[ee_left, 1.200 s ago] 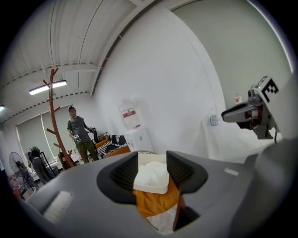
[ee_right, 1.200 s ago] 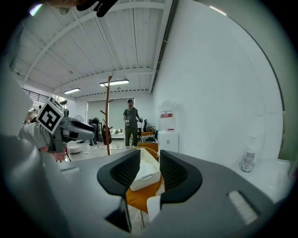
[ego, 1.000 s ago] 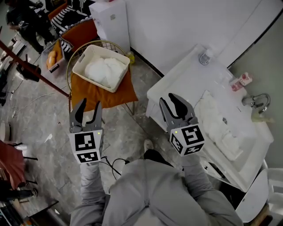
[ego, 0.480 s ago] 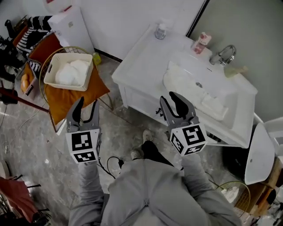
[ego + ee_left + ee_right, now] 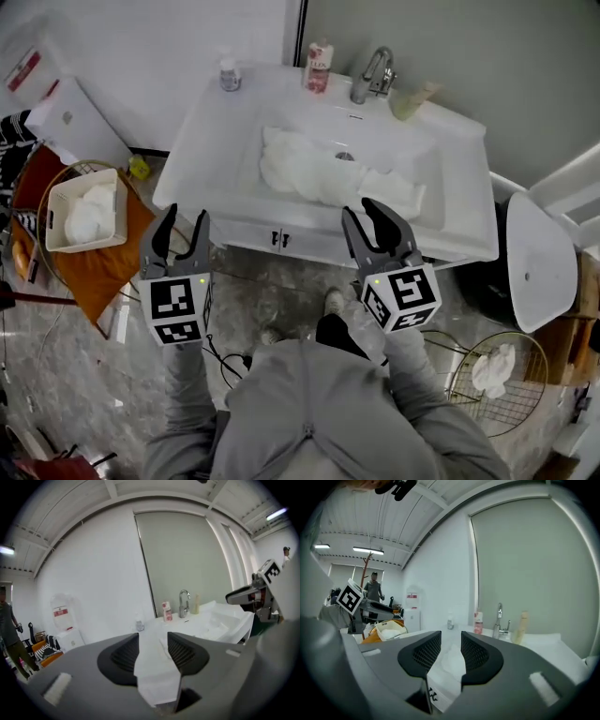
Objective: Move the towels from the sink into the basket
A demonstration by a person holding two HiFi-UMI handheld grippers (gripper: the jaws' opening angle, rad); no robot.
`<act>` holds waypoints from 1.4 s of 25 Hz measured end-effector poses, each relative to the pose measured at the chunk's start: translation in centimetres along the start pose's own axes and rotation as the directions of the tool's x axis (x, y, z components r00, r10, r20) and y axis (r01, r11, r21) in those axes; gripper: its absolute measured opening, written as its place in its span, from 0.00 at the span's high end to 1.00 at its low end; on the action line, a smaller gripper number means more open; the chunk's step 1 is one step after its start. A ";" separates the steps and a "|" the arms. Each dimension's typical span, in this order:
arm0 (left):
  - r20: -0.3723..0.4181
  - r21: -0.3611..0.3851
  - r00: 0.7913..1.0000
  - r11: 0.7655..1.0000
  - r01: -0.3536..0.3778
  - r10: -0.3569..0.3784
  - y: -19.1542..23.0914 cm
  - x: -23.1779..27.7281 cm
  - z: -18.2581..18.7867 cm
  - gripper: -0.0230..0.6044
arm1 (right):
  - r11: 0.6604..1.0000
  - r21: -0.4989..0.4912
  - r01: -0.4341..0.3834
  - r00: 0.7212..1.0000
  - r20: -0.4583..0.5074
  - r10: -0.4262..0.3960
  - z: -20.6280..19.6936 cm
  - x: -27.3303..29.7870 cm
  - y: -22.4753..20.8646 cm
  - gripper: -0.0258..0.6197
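Note:
White towels (image 5: 323, 174) lie crumpled in the basin of the white sink (image 5: 214, 141), straight ahead in the head view. The white basket (image 5: 54, 202) stands on an orange chair (image 5: 105, 272) at the far left, with a white towel (image 5: 89, 214) in it. My left gripper (image 5: 181, 225) hovers open before the sink's left front corner, nothing between its fingers. My right gripper (image 5: 380, 216) hangs open at the sink's front edge, just short of the towels, also empty. The left gripper view looks along the jaws (image 5: 152, 651) to the sink (image 5: 206, 620). Beyond the right gripper's jaws (image 5: 451, 653) the basket (image 5: 389, 630) shows at left.
A faucet (image 5: 373, 75), a red-and-white bottle (image 5: 320, 66) and a small bottle (image 5: 230, 73) stand along the sink's back. A white cabinet (image 5: 70, 117) is at left, a wire basket (image 5: 497, 375) with a cloth at lower right. A person (image 5: 374, 588) stands far back.
The view has swung round from the basket to the sink: the sink now lies straight in front of both grippers and the basket has slid to the far left. Both jaws keep the same gap.

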State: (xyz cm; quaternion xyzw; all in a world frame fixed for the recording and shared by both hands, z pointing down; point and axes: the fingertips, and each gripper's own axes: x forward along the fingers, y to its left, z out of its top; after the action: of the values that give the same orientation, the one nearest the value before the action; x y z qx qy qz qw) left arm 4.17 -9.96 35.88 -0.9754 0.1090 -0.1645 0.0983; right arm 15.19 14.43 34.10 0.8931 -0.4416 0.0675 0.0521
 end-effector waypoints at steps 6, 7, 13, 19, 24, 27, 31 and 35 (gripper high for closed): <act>0.031 0.058 0.998 0.997 0.056 -0.057 -6.8 5.3 3.9 0.57 | 0.996 0.010 0.084 0.996 0.006 -0.084 -1.4 -2.2 -9.0 0.79; 0.027 0.060 0.998 0.997 0.056 -0.058 -7.9 6.1 4.3 0.57 | 0.996 0.009 0.086 0.996 0.005 -0.086 -1.6 -2.4 -10.5 0.78; -0.006 0.085 0.997 0.994 0.071 -0.071 -14.0 10.9 6.3 0.57 | 0.997 0.019 0.078 0.996 -0.050 -0.077 -4.2 -2.3 -18.6 0.78; -0.035 0.097 0.997 0.992 0.077 -0.074 -17.5 13.8 7.4 0.57 | 0.997 0.040 0.070 0.993 -0.093 -0.066 -6.1 -1.7 -23.6 0.78; -0.095 0.107 0.991 0.989 0.103 -0.093 -18.8 16.6 6.7 0.57 | 0.996 0.074 0.041 0.986 -0.167 -0.028 -8.2 -0.6 -25.5 0.78; -0.153 0.114 0.976 0.978 0.175 -0.157 -19.7 18.9 5.6 0.57 | 0.996 0.086 0.032 0.978 -0.208 -0.013 -9.7 0.4 -26.2 0.78; -0.294 0.097 0.917 0.945 0.311 -0.271 -20.8 22.0 2.0 0.56 | 0.997 0.077 0.028 0.953 -0.304 -0.003 -12.6 2.4 -26.7 0.70; -0.380 0.126 0.871 0.915 0.383 -0.312 -21.5 25.2 -0.3 0.52 | 0.997 0.075 -0.022 0.910 -0.411 0.051 -15.3 4.1 -26.2 0.65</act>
State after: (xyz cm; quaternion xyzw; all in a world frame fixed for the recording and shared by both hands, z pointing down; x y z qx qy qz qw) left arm 31.23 4.38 48.59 -0.9188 -0.0702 -0.3615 0.1422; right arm 37.37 29.41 49.00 0.8516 -0.4348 0.2705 0.1122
